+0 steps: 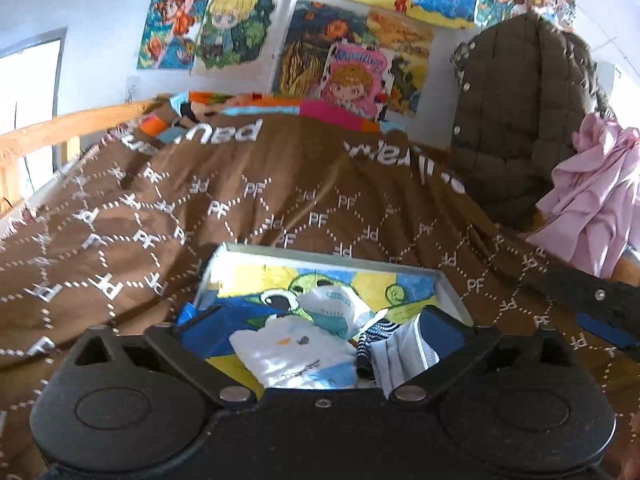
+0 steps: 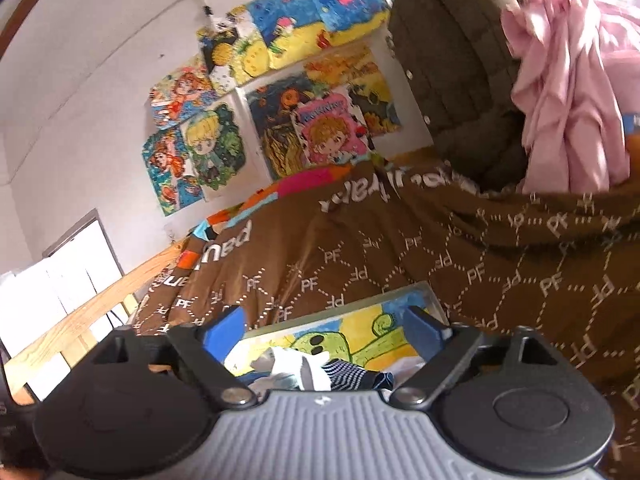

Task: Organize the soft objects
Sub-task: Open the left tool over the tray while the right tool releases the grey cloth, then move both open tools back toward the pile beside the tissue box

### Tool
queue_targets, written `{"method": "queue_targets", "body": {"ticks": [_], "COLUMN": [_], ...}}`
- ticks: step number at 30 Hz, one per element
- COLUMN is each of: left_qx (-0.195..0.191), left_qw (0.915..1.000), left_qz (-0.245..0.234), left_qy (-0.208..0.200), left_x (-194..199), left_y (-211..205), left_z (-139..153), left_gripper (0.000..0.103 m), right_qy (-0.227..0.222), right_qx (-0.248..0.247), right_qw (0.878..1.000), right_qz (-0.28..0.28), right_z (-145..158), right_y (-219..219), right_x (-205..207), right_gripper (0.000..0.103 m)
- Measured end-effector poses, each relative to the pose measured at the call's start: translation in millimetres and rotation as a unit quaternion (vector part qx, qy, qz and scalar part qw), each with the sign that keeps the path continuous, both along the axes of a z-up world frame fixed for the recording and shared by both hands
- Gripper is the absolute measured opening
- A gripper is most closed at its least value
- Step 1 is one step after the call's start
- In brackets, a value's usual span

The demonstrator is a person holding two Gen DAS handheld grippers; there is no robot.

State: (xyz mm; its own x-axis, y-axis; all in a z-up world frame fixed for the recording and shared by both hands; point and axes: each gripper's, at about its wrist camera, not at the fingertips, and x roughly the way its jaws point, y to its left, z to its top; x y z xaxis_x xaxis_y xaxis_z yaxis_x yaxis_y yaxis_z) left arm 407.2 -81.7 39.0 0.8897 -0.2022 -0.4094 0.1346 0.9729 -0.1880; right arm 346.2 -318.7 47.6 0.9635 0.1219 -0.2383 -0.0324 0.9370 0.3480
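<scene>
A shallow white box [image 1: 320, 254] with a painted cartoon bottom lies on a brown patterned blanket [image 1: 168, 216]. Inside it are a white sock with a small face [image 1: 296, 356], a teal-and-white sock [image 1: 340, 306], a navy striped sock [image 1: 376, 334] and a pale ribbed sock [image 1: 404, 352]. My left gripper [image 1: 320, 320] hovers open just above these socks, blue pads spread wide. My right gripper [image 2: 322, 318] is also open over the box [image 2: 400, 290], above a white sock [image 2: 296, 364] and the striped sock [image 2: 348, 374]. One of its black fingers [image 1: 592, 296] shows in the left wrist view.
A brown quilted jacket [image 1: 516, 120] and a pink cloth [image 1: 592, 200] hang at the right. A wooden bed rail [image 1: 52, 132] runs along the left. Bright bedding [image 1: 280, 110] lies at the far end under a wall of coloured drawings [image 1: 312, 40].
</scene>
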Motion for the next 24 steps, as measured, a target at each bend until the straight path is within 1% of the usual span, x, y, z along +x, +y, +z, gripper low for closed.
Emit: {"method": "queue_targets", "body": {"ticks": [3, 6, 9, 13, 18, 24], "left_qx": [0.004, 0.007, 0.006, 0.002, -0.004, -0.002], "left_qw": [0.9999, 0.9997, 0.9994, 0.9992, 0.9993, 0.9993], "left_qz": [0.0, 0.002, 0.007, 0.013, 0.016, 0.013], "left_qy": [-0.011, -0.022, -0.033, -0.037, -0.033, -0.035], "left_x": [-19, -40, -63, -90, -122, -156], "left_y": [2, 7, 12, 19, 29, 38], "left_z": [13, 25, 33, 35, 33, 31], "left_gripper": [0.102, 0.102, 0.102, 0.102, 0.102, 0.102], "right_qy": [-0.013, -0.021, -0.024, -0.028, -0.026, -0.018], "right_qx": [-0.015, -0.033, -0.045, -0.054, -0.07, -0.083], "right_qw": [1.0, 0.999, 0.998, 0.998, 0.997, 0.996], "right_qz": [0.001, 0.012, 0.023, 0.03, 0.032, 0.032], "right_z": [16, 30, 40, 51, 53, 47], "right_y": [9, 20, 29, 35, 38, 48], "right_x": [-24, -45, -62, -87, -116, -143], "right_gripper": [0.099, 0.102, 0.103, 0.103, 0.103, 0.103]}}
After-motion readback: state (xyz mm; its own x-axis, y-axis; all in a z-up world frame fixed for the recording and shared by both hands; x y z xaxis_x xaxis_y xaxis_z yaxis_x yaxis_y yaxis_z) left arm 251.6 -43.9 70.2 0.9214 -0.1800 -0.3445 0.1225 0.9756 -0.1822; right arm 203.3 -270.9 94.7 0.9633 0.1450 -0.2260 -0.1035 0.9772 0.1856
